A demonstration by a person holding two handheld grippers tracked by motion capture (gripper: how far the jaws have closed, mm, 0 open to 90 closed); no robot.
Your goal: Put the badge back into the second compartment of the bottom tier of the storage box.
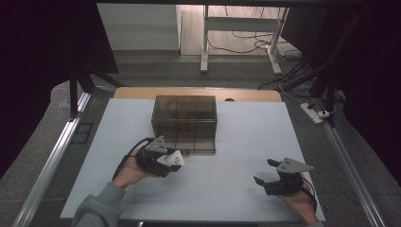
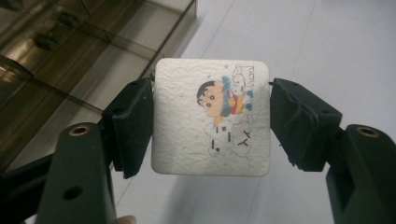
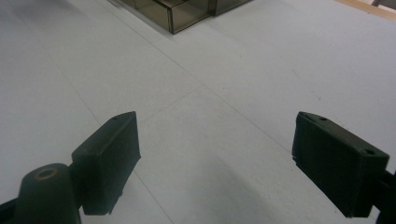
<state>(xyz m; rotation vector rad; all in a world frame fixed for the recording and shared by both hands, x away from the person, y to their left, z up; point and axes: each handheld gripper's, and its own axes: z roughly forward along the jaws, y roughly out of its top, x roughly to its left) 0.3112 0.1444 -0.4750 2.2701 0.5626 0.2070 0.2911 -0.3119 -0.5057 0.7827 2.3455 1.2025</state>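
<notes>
The left gripper [image 2: 211, 116] is clamped on a small white square card [image 2: 211, 116], which is pinched by its two opposite edges so that its printed face is left uncovered. Held this way, the card is kept flat and clear of the table, probably so that it can be carried to the brown see-through box [image 1: 184, 124] and set into one of its compartments. In the high view the left gripper [image 1: 163, 160] is seen just in front of the box, at its near left corner, with the card [image 1: 173, 159] pointing toward the box's front wall.

The right gripper [image 3: 215, 163] is held with its jaws wide apart and nothing between them. It is kept well to the right of the box and nearer the person, seemingly parked out of the way over the white table top [image 1: 236, 179].

The cartoon figure printed on the card is shown by the left gripper view, while in the high view the card is too small for any picture to be made out. The spacing of both grippers from the box is given by the high view, where the right gripper [image 1: 270, 174] is seen. A near corner of the box [image 3: 173, 14] is caught by the right gripper view.
</notes>
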